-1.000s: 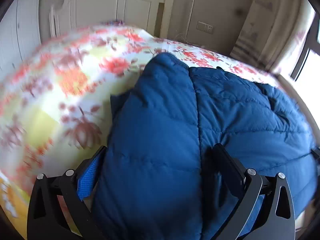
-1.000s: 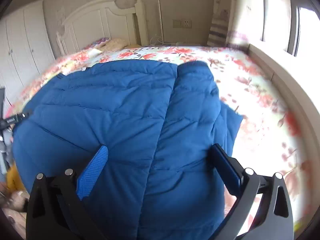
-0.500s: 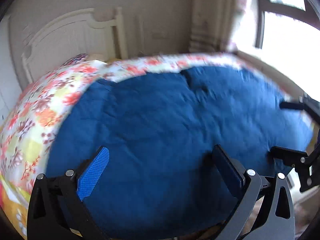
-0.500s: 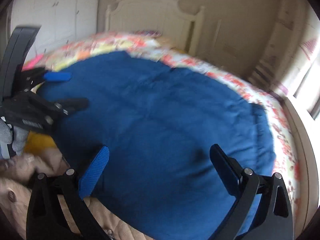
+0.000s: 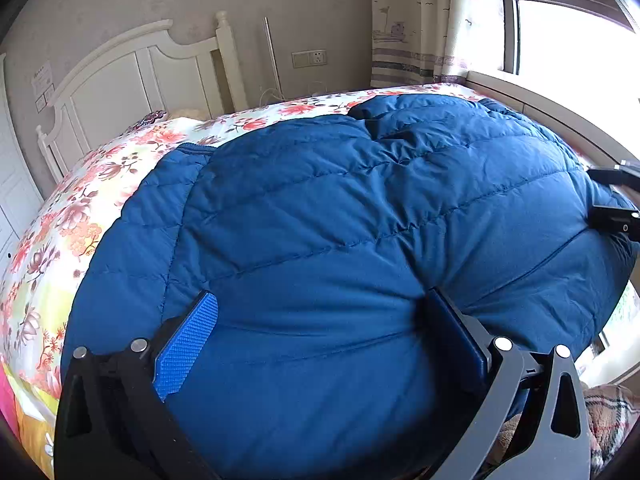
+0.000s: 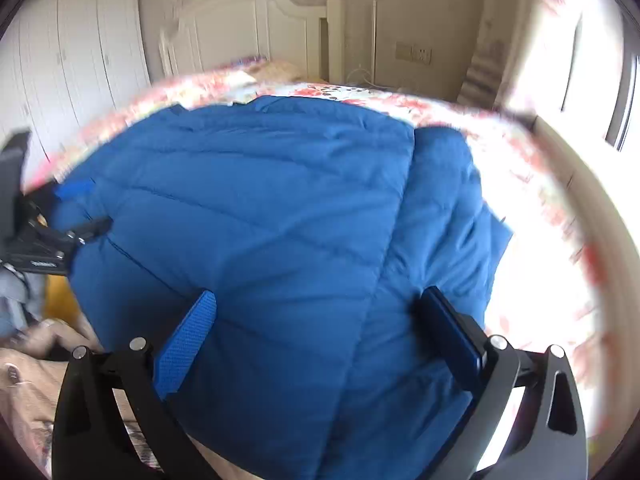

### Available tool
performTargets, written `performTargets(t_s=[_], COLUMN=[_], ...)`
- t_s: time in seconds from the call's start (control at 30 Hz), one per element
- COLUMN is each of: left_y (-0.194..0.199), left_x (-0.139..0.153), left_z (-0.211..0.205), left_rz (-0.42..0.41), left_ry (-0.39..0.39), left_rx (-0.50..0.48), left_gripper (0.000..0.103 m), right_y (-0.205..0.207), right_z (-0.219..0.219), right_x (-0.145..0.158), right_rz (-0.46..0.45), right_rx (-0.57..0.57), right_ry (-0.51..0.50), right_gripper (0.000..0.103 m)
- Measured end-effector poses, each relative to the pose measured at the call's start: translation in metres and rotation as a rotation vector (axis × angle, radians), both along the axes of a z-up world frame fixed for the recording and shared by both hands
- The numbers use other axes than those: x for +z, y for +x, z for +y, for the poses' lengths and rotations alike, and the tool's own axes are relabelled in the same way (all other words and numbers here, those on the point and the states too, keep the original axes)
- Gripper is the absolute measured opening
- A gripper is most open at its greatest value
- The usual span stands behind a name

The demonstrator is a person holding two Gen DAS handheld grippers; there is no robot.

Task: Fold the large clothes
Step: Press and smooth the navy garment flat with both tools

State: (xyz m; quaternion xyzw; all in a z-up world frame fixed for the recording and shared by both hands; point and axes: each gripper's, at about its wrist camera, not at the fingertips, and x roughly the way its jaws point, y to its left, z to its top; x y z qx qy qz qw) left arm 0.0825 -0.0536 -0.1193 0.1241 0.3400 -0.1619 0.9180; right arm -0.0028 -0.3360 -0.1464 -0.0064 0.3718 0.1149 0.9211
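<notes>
A big blue quilted jacket (image 5: 340, 220) lies spread on a floral bedsheet (image 5: 80, 216), a sleeve folded in along its left side. My left gripper (image 5: 320, 298) is open low over the jacket's near edge, and puffy fabric bulges between its fingers. The right wrist view shows the jacket (image 6: 260, 208) with a sleeve folded along its right side. There my right gripper (image 6: 316, 296) is open over the near edge. Each gripper shows in the other view: the right gripper (image 5: 614, 204) at the jacket's right edge, the left gripper (image 6: 52, 236) at its left edge.
A white headboard (image 5: 132, 76) stands at the far end of the bed, beside a curtain (image 5: 420, 24) and a bright window (image 5: 568, 40). White wardrobe doors (image 6: 80, 60) are on the left. A hand (image 6: 40, 336) and plaid cloth (image 5: 608, 408) sit near the bed's front edge.
Both views have swung. The left one turned from the jacket's left sleeve toward the window side; the right one turned left, then back. Both grippers stayed open.
</notes>
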Motion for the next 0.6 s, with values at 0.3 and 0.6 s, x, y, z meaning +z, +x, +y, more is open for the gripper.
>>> performTargets(t_s=[0.3,0.6], left_y=[0.003,0.002], left_x=[-0.001,-0.001], left_z=[0.002,0.001], left_rz=[-0.003,0.0], left_ry=[0.001,0.005], left_rx=[0.003,0.002], left_gripper=[0.099,0.099], right_y=[0.003,0.009], right_z=[0.028,0.018], right_x=[0.021,0.008], right_rz=[0.031,0.056], right_rx=[-0.026,-0.017], right_ry=[-0.158,-0.062], right_gripper=[0.1,0.1])
